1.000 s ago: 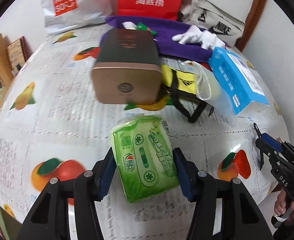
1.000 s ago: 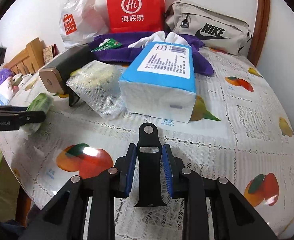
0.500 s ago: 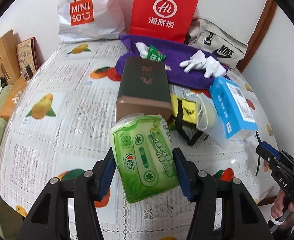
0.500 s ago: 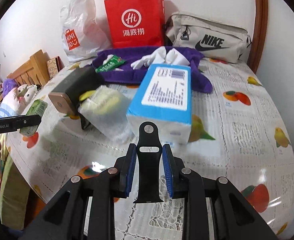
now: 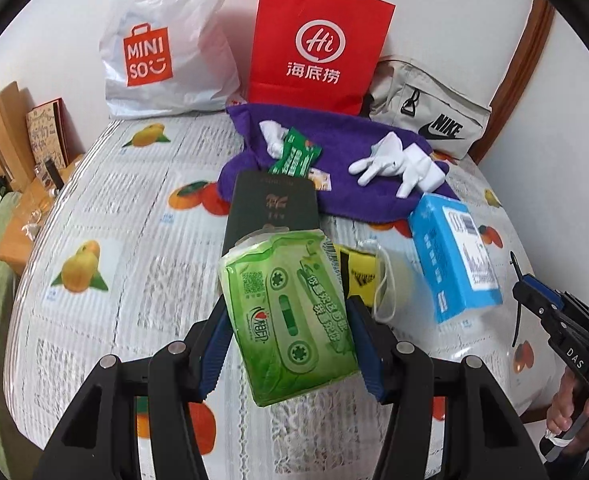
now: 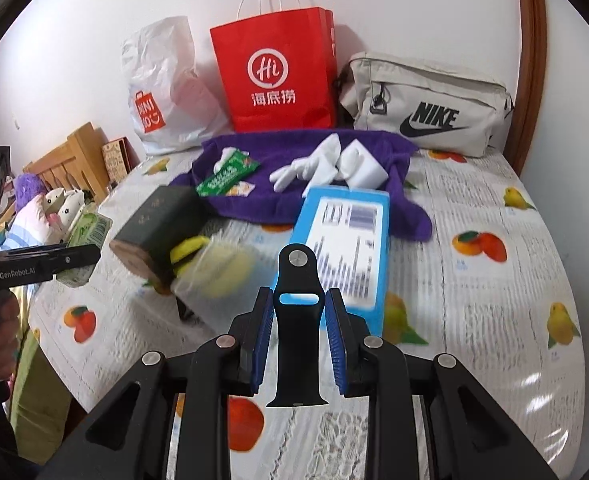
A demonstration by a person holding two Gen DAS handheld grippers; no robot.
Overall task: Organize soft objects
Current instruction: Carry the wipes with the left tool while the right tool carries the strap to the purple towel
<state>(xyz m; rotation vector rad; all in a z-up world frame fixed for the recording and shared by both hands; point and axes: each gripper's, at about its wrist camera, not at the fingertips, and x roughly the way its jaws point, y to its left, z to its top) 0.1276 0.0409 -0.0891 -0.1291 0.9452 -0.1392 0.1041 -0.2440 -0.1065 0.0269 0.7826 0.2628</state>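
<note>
Green tissue pack and black strap, both held aloft.

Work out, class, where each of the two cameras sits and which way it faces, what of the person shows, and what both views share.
Left wrist: behind the left gripper, looking across the table toward the wall; its fingers clamp a green tissue pack; the right gripper and hand show at right.
Right wrist: behind the right gripper, facing the same wall; it holds a black watch strap; the left gripper shows at left.
Shared: red paper bag, purple towel, blue tissue box.
</note>
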